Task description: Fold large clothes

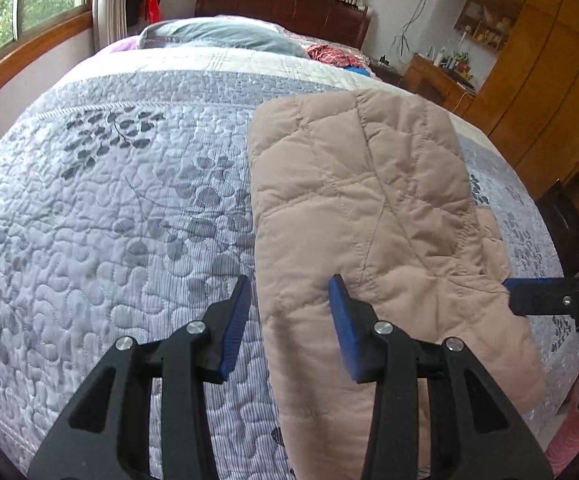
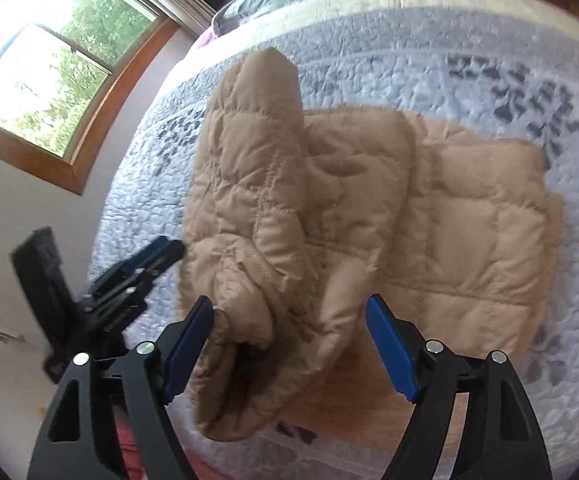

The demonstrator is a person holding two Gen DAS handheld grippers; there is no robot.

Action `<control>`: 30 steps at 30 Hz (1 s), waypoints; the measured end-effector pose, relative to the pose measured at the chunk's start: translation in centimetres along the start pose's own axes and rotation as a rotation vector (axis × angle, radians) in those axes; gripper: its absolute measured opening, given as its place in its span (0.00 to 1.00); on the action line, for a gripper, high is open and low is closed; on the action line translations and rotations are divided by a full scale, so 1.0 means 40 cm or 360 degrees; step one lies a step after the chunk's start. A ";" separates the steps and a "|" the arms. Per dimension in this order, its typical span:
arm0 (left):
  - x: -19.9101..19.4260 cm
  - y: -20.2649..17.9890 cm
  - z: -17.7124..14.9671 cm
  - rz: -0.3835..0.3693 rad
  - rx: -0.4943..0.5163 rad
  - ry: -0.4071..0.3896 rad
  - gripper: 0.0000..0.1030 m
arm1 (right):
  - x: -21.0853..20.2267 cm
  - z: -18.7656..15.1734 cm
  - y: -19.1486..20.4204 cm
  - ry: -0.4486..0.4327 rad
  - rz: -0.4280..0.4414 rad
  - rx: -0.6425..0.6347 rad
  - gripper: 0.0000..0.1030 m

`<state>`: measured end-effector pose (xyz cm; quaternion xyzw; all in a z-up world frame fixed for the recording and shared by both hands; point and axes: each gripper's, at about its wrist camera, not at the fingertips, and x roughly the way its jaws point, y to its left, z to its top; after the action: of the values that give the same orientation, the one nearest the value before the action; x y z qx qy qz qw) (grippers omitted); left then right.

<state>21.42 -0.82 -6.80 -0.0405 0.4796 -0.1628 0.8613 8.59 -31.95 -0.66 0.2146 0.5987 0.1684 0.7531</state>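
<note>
garment: a tan quilted jacket [image 1: 373,208] lies folded on the bed, toward the near right part of the bedspread in the left wrist view; its near end reaches the bed's near edge.
jacket detail: in the right wrist view the jacket [image 2: 369,208] shows a puffy sleeve [image 2: 249,184] folded over the body, cuff end toward the camera.
left gripper: left gripper [image 1: 289,316] hovers at the jacket's near left edge, fingers spread wide; one blue pad over the bedspread, the other over the jacket; nothing is held.
right gripper: right gripper [image 2: 291,354] has its fingers spread apart on either side of the sleeve's cuff end; contact with the fabric cannot be told.
cross views: the right gripper's tip [image 1: 529,296] shows at the jacket's right edge in the left wrist view; the left gripper [image 2: 149,260] shows at the jacket's left edge in the right wrist view.
surface: grey-blue quilted bedspread [image 1: 121,216] with a dark leaf print.
far end: grey pillow [image 1: 221,36] and dark wooden headboard [image 1: 281,4].
surroundings: window [image 2: 53,80] on the left; wooden wardrobe [image 1: 537,64] on the far right.
</note>
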 end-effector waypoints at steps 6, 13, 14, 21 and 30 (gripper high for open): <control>0.017 0.010 -0.006 -0.0055 -0.0023 0.0007 0.40 | 0.011 0.013 0.000 0.0044 0.0009 0.0031 0.79; 0.008 0.015 -0.017 -0.0082 -0.0034 -0.0001 0.40 | 0.081 0.036 0.015 0.0117 -0.0068 0.0015 0.58; 0.004 0.016 -0.019 -0.0083 -0.0040 -0.0005 0.40 | 0.087 0.038 0.023 0.0112 -0.0108 -0.0028 0.52; -0.049 0.036 -0.014 -0.0101 -0.0116 -0.0093 0.39 | 0.003 0.014 0.073 -0.0062 -0.0137 -0.0290 0.22; -0.092 -0.060 -0.011 -0.0208 0.0020 -0.0179 0.39 | -0.218 -0.063 0.034 -0.0359 -0.0183 -0.0348 0.21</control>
<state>18.68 -1.86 -3.50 -0.0754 0.4258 -0.2192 0.8746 4.16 -34.94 6.80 0.1142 0.4998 0.1641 0.8428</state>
